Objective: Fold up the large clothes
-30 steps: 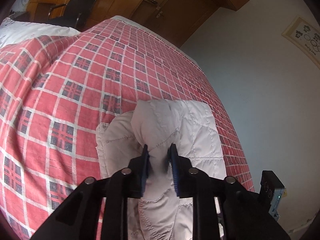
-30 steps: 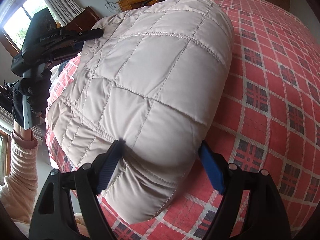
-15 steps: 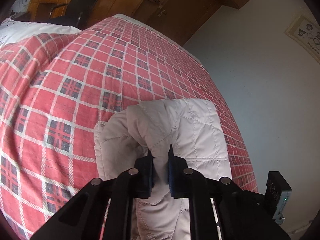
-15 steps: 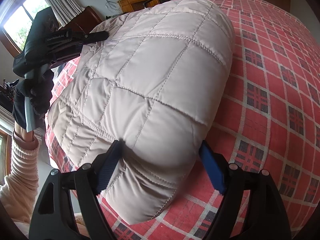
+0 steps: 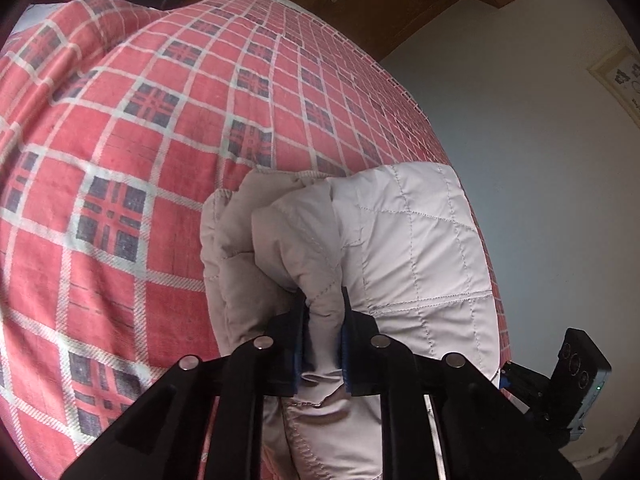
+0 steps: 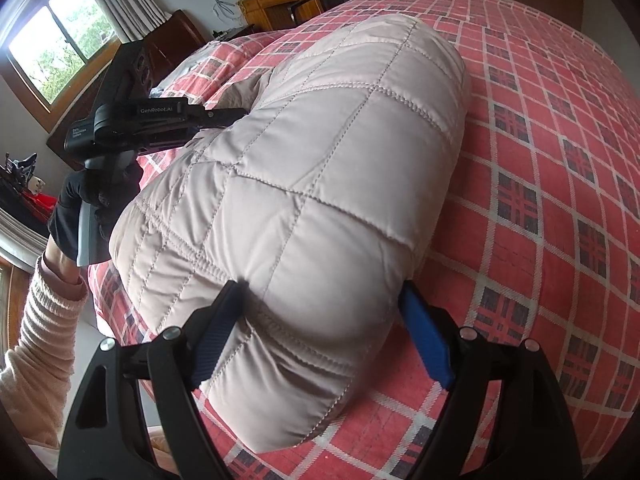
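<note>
A pale quilted jacket (image 6: 320,184), already folded into a thick padded bundle, lies on the bed (image 6: 560,160) with its red plaid cover, near the bed's edge by the wall in the left wrist view. A bunched ridge of the jacket (image 5: 360,248) is pinched by the left hand-held gripper (image 5: 323,340), its fingers pressed close together with fabric squeezed between the blue pads. The right hand-held gripper (image 6: 324,332) is spread wide, its two fingers straddling the rounded near end of the bundle; the pads appear to touch the fabric on both sides, but no firm clamp is seen. In the right wrist view the left hand-held gripper (image 6: 224,114) is seen at the far side of the bundle, held by a gloved hand (image 6: 86,208) with a ribbed pale sleeve (image 6: 44,328). The step in hand is judged to be a late fold or a tidy-up of the bundle. For it to be done well, the left pinch should be kept firm so that the layers are not let slip, and the right fingers should be closed on the full thickness rather than on the top layer only. The padding is puffy and slick, so springing open is likely; both ends should be moved together and pressed flat before release. Care is needed near the bed edge, since the bundle could slide off.
</note>
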Demonstrator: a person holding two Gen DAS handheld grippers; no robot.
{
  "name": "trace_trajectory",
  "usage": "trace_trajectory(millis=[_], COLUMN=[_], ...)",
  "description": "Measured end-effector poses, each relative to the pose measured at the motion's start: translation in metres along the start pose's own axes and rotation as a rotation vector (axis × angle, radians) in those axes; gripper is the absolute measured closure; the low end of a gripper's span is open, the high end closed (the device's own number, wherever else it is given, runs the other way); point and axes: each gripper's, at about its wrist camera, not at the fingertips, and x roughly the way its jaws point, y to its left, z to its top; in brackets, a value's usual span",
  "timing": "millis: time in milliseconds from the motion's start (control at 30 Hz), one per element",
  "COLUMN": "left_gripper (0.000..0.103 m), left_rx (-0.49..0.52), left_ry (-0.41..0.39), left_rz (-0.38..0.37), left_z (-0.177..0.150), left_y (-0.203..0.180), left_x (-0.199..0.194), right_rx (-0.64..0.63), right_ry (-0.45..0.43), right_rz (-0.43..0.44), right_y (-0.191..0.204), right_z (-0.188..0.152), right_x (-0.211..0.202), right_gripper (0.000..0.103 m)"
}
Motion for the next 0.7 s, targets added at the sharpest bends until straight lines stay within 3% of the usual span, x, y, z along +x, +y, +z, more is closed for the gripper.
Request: trace_trajectory(millis=[200, 467, 700], left_gripper=[0.086, 0.074, 0.044], left_rx=[0.007, 0.003, 0.024], left_ry=[-0.015, -0.073, -0.065], left_rz=[0.02, 0.019, 0.01], left_z=[0.004, 0.0, -0.009], left_y=[-0.008, -0.019, -0.019], left_x=[-0.007, -0.047, -0.064], right_rx=[0.006, 0.003, 0.004], right_ry=[0.006, 0.0, -0.009], right_rz=[-0.009, -0.014, -0.01], right_y=[0.001, 0.002, 0.003], right_z=[0.0, 0.002, 0.002], right_x=[0.0, -0.004, -0.01], right_gripper=[0.022, 0.022, 0.023])
